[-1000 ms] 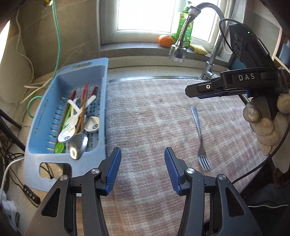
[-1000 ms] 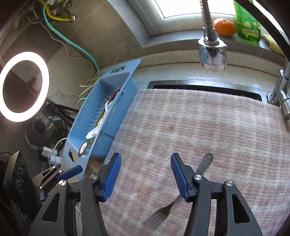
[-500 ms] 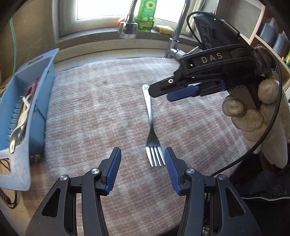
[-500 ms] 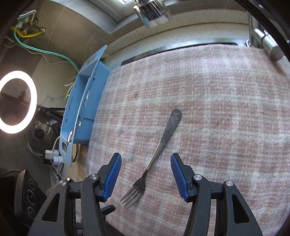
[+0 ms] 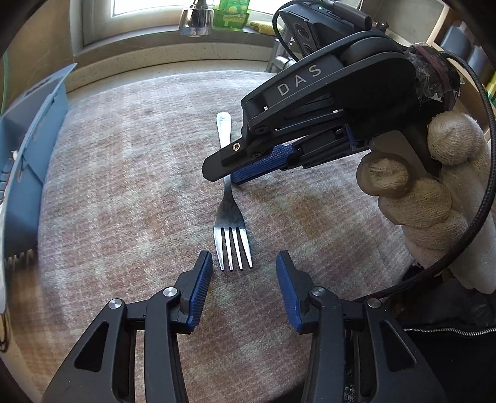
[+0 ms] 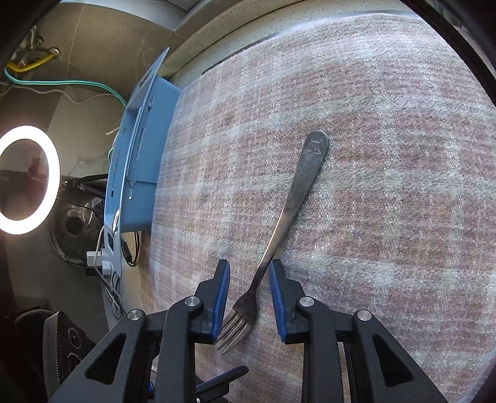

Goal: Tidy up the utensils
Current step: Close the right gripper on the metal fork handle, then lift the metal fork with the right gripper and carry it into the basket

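My right gripper (image 6: 249, 297) straddles the neck of the fork (image 6: 288, 210) lying flat on the checked cloth (image 6: 387, 155), handle running away from me, jaws narrowing but not yet pinching, while my left gripper (image 5: 244, 286), half-open and also closing, sits just short of the tines.

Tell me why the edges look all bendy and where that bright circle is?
Right wrist view: fisheye lens bends the cloth edges; the ring light glows at left. Left wrist view: the window is washed out; the blue basket looks blurred.

Steel fork (image 6: 280, 223) lying flat on the checked cloth (image 6: 387, 186), handle end stamped, tines apparently facing up.
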The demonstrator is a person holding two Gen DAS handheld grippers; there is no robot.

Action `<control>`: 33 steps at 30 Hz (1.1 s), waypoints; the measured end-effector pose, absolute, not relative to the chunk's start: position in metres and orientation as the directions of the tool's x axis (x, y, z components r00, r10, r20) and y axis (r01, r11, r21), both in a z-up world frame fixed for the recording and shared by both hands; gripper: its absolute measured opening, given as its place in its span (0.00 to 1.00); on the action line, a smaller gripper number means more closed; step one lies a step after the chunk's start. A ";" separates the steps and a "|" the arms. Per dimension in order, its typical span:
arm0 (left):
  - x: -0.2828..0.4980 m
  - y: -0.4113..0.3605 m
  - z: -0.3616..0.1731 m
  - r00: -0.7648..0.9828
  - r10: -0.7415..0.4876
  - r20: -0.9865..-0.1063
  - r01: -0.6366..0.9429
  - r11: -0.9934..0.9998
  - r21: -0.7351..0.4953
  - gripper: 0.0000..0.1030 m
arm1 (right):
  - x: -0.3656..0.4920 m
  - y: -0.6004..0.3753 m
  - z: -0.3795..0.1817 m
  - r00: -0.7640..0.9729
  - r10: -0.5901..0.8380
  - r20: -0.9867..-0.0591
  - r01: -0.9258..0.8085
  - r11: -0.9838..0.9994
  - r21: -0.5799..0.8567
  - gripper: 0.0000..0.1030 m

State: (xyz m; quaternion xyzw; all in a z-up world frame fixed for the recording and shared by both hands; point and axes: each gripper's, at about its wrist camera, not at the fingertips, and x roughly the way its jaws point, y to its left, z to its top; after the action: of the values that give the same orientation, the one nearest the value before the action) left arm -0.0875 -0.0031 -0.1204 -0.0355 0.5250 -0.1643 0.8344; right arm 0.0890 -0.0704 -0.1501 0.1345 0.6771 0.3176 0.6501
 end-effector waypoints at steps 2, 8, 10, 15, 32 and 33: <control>-0.087 -0.005 -0.122 0.393 -0.309 -0.866 0.240 0.944 -0.228 0.36 | 0.089 -0.068 -0.152 -0.117 0.589 -0.800 -0.232 0.767 0.599 0.18; -0.078 -0.011 -0.125 0.398 -0.308 -0.864 0.235 0.945 -0.229 0.23 | 0.092 -0.070 -0.155 -0.118 0.580 -0.806 -0.201 0.781 0.591 0.12; -0.076 -0.011 -0.126 0.399 -0.311 -0.862 0.235 0.944 -0.232 0.22 | 0.093 -0.069 -0.155 -0.111 0.570 -0.814 -0.204 0.789 0.580 0.10; -0.069 0.000 -0.123 0.406 -0.319 -0.857 0.228 0.943 -0.243 0.22 | 0.093 -0.069 -0.156 -0.102 0.572 -0.814 -0.194 0.791 0.580 0.08; -0.074 0.041 -0.087 0.481 -0.311 -0.820 0.208 0.949 -0.238 0.22 | 0.101 -0.057 -0.124 -0.070 0.653 -0.754 -0.179 0.735 0.654 0.06; -0.076 0.045 -0.083 0.489 -0.307 -0.817 0.204 0.950 -0.235 0.22 | 0.102 -0.053 -0.120 -0.069 0.658 -0.750 -0.184 0.730 0.658 0.06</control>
State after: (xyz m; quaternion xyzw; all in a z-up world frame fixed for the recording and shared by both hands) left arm -0.0762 0.0454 -0.0833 -0.0534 0.4833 -0.1484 0.8611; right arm 0.1017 -0.0526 -0.1201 0.1801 0.6572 0.3199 0.6582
